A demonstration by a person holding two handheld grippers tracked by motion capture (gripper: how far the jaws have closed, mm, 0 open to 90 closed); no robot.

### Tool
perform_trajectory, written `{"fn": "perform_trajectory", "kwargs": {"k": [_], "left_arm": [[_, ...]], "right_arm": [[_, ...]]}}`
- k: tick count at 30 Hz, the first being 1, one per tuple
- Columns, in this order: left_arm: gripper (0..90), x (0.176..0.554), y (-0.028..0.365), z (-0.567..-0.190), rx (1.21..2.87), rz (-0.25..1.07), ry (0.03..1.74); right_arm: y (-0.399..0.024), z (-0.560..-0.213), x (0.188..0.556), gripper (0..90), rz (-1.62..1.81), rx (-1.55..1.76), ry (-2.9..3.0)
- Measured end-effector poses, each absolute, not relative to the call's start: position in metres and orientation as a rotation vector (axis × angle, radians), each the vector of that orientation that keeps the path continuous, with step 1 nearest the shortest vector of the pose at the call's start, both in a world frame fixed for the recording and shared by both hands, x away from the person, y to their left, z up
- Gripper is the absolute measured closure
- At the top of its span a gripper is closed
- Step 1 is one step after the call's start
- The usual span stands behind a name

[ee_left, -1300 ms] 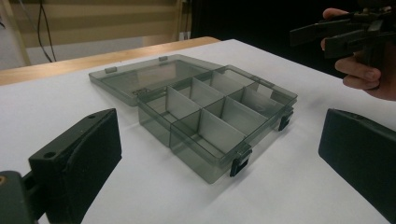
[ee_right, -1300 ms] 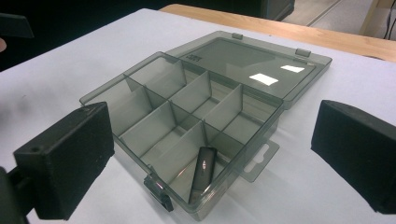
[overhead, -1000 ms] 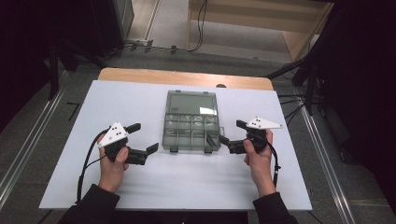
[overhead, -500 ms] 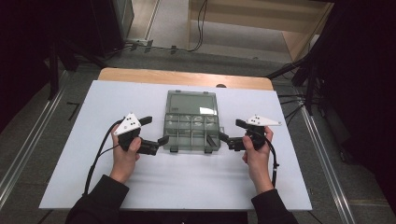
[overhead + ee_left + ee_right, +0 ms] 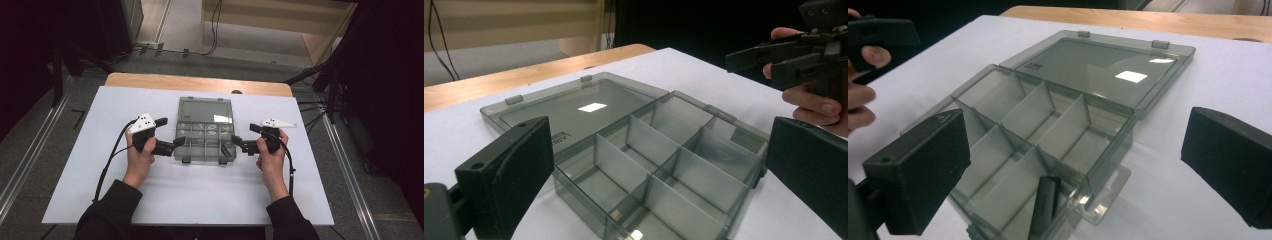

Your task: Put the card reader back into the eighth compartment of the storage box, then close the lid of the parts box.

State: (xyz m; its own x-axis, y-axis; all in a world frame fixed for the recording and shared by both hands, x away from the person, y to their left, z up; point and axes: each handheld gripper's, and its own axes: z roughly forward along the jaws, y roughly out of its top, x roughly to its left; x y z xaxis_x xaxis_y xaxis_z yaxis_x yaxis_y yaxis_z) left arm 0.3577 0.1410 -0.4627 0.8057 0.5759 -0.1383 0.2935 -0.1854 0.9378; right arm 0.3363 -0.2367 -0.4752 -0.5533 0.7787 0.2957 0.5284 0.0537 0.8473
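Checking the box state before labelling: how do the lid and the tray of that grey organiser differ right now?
The lid lies open and flat on the far side, one plain panel with a glare patch. The tray sits nearer the person, deeper and split by dividers into compartments, one of them holding a small dark piece. Both are the same smoky translucent plastic, joined along one edge.

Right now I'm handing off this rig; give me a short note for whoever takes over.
Left gripper: jaws open, empty, at the left edge of the organizer box.
Right gripper: jaws open, empty, at the box's right edge.
Box: smoky clear plastic, in the middle of the white table, lid laid flat open on the far side. Tray split by dividers; one dark stick-like piece lies in a near compartment on the right gripper's side, other compartments look empty.
Done: box is open, both grippers brought up to its sides.
Left: nothing gripped yet; probably grasp the box or close the lid.
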Motion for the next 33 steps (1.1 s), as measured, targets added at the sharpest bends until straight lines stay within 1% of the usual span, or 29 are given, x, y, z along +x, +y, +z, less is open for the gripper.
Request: {"fn": "perform_trajectory", "kwargs": {"k": [8, 20, 33], "left_arm": [[0.0, 0.371, 0.139, -0.465, 1.79, 0.284, 0.689], [0.0, 0.387, 0.134, -0.471, 1.794, 0.257, 0.717], [0.0, 0.404, 0.134, -0.474, 1.767, 0.225, 0.765]], "right_arm": [[-0.232, -0.471, 0.351, 0.0, 1.492, 1.333, 2.086], [-0.229, -0.472, 0.373, 0.0, 1.483, 1.367, 2.075], [-0.224, -0.477, 0.387, 0.0, 1.493, 1.384, 2.085]]}}
